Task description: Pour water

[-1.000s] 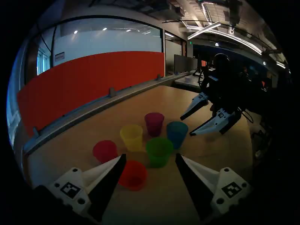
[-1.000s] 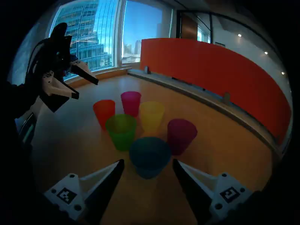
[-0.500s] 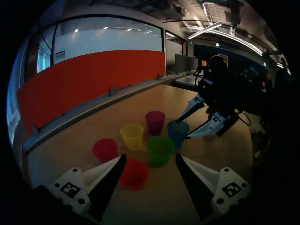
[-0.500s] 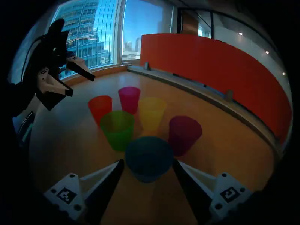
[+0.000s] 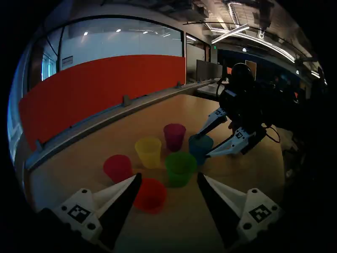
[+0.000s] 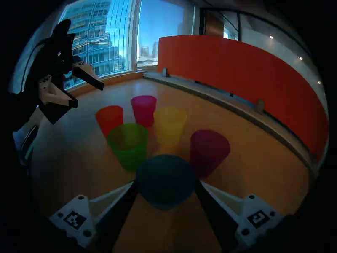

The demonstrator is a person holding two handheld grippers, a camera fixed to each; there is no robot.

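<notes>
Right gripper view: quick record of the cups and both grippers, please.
layout: blue cup, green cup, orange cup, pink cup, yellow cup, purple cup; all upright, clustered on table
right gripper: open, fingers flank blue cup; contact unclear
left gripper: open, empty, held beyond orange cup

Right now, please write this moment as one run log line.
right tool: open, flanking blue cup | left tool: open, empty | pour: not started
</notes>
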